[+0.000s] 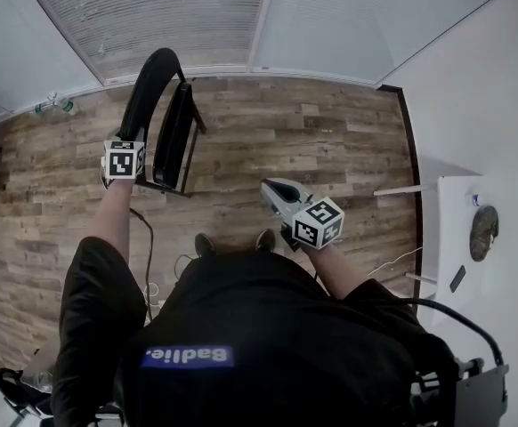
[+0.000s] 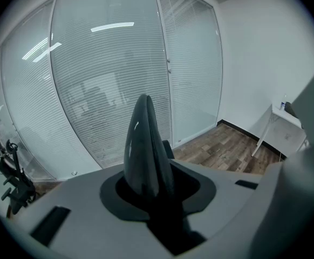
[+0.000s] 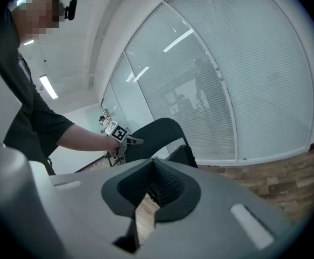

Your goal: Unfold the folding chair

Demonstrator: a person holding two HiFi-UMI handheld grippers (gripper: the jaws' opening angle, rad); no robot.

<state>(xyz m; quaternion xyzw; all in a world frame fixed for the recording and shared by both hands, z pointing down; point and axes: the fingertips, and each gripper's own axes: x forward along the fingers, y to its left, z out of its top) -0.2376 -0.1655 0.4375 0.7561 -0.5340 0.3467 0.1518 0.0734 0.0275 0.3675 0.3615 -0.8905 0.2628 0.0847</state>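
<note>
By the glass wall (image 1: 179, 16): our black folding chair (image 1: 174, 136), folded upright.
Left hand-held gripper (image 1: 133, 154): clamped on its curved backrest (image 1: 145, 83).
Right hand-held gripper (image 1: 270, 189): jaws together, empty.

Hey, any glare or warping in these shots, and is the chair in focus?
Head view: even light, floor edge bowed by the wide lens, folding chair sharp. Left gripper view: ceiling-light streaks glare on the glass partition, its frames curve. Right gripper view: similar streaks, dark corners.
</note>
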